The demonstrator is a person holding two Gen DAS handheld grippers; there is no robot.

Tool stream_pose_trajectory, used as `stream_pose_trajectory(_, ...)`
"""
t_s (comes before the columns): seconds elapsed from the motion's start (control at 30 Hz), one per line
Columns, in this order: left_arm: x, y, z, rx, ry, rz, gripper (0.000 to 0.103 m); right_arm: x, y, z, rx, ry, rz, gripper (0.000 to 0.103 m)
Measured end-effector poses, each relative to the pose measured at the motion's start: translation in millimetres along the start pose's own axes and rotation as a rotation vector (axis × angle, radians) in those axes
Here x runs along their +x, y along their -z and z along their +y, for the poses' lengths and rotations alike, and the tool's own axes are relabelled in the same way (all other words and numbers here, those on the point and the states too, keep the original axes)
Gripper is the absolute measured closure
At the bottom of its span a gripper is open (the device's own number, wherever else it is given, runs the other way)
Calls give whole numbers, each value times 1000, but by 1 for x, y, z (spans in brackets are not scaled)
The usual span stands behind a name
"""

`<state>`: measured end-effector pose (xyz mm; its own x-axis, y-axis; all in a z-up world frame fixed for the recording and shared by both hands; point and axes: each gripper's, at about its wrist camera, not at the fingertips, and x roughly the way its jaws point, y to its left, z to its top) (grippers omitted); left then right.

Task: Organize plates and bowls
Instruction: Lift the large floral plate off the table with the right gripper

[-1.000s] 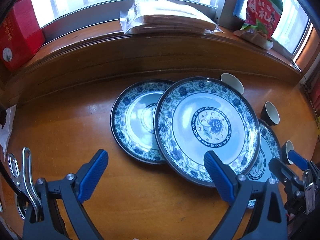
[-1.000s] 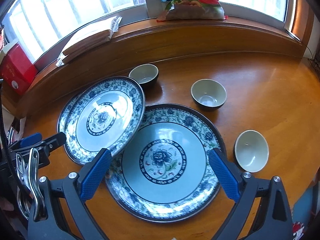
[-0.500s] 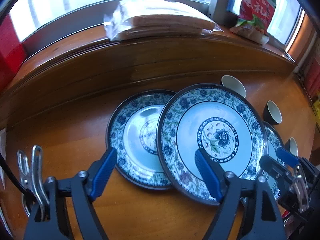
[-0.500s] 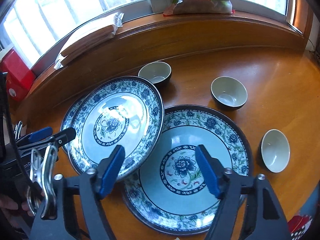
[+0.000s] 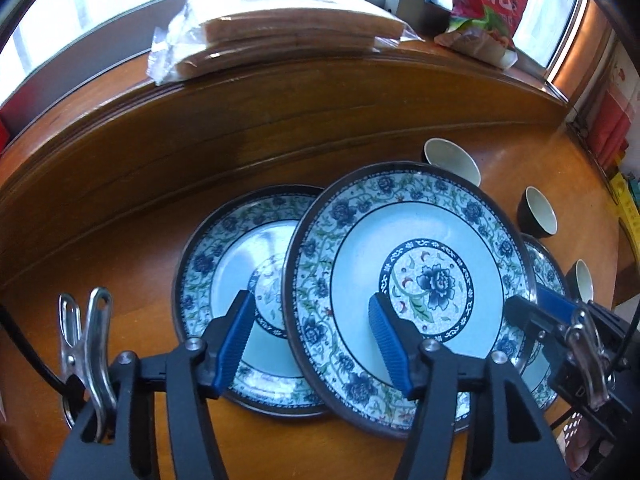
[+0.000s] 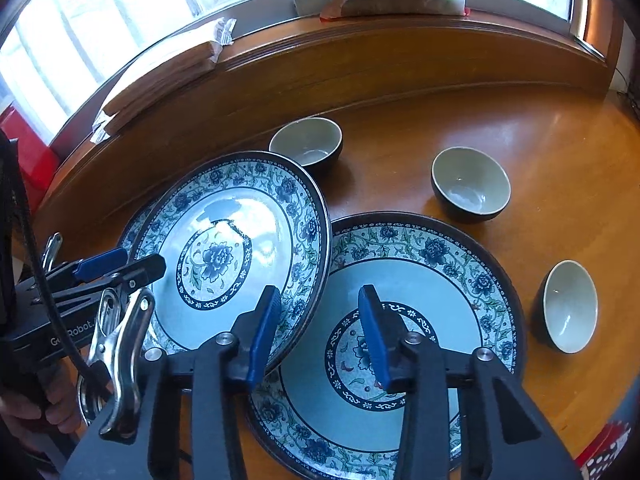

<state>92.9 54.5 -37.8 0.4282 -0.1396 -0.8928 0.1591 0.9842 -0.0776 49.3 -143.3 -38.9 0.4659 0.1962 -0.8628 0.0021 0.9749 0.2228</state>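
Three plates [image 6: 384, 360] on wooden table [image 6: 540, 152]

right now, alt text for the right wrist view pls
Right gripper, jaws closing on nothing, hovers over three overlapping blue floral plates: the middle plate leans tilted on the big plate. Three small bowls sit apart on the wooden table.

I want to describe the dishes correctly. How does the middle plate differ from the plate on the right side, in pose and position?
The middle plate is tilted, its edges resting on the neighbouring plates; the right plate lies flat on the table. The middle plate overlaps the right plate's left edge, so it lies on top. The middle plate also looks smaller in this view. Both share a blue floral pattern and dark rim.
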Motion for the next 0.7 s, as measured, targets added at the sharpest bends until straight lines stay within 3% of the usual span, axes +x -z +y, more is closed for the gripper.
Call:
stream_pose_trajectory(0.53,7,-3,2,-6,42,0,44,19,-9,25,-39,-10,-1,69)
stream_pose_trajectory(0.7,10,-6,3,-22,90,8,47,23,-10,30,-36,-11,-4,69)
